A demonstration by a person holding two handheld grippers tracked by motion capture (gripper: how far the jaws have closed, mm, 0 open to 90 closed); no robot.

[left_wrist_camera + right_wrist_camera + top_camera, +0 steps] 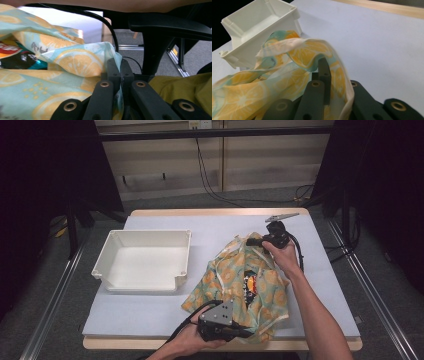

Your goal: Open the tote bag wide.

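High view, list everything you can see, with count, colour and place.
bag: one, pale teal with orange slices, right half of the table, both ends held
snack packet: one, red and dark, inside the bag's opening
bin: one, white, left of the bag
table: one, wood edge with pale cover
left gripper: one, black, jaws shut on the bag's near end
right gripper: one, black, jaws shut on the bag's far end

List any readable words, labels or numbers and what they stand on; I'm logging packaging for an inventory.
None can be read for certain.
Snack packet inside the orange-print cloth bag: red-and-white lettering, too blurred and half hidden to read.
Cloth bag: small dark script by an orange slice, too blurred.
White bin: no marking.
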